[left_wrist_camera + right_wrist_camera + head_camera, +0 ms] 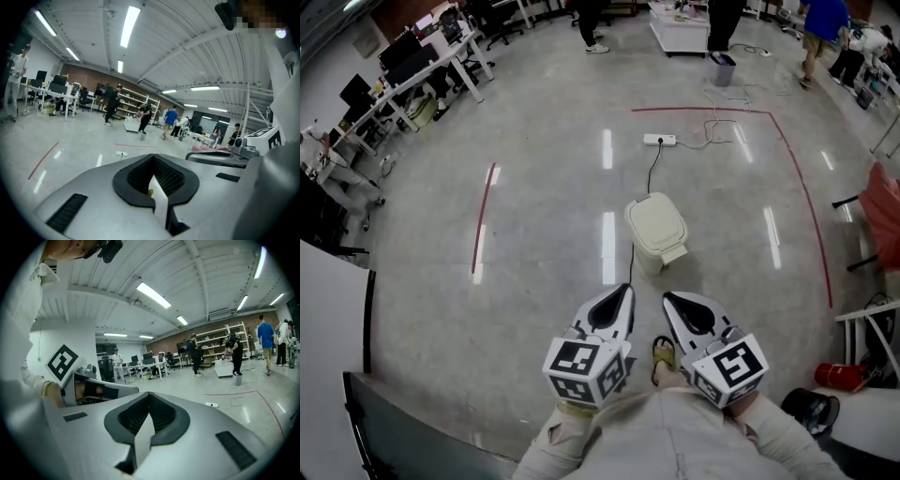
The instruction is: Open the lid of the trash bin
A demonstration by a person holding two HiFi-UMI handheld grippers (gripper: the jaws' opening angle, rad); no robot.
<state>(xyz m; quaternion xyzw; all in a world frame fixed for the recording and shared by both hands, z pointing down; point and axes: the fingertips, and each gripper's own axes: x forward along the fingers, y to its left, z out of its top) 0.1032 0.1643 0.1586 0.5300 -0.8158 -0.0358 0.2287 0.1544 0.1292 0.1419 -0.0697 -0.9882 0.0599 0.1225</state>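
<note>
A cream trash bin [656, 230] stands on the concrete floor ahead of me, its lid down. Both grippers are held low near my body, short of the bin and apart from it. My left gripper [624, 291] points toward the bin's near left side with its jaws together and nothing between them. The right gripper [669, 297] points at the bin's near side, likewise shut and empty. In the left gripper view my own jaws [157, 180] fill the lower frame and hide the bin. The right gripper [146, 420] blocks it in the right gripper view too.
A white power strip [660, 140] with trailing cables lies beyond the bin. Red tape lines [483, 220] mark the floor. A white table [874, 323], a red object [839, 376] and a black bin [811, 409] sit at the right. Desks [412, 80] and people stand far off.
</note>
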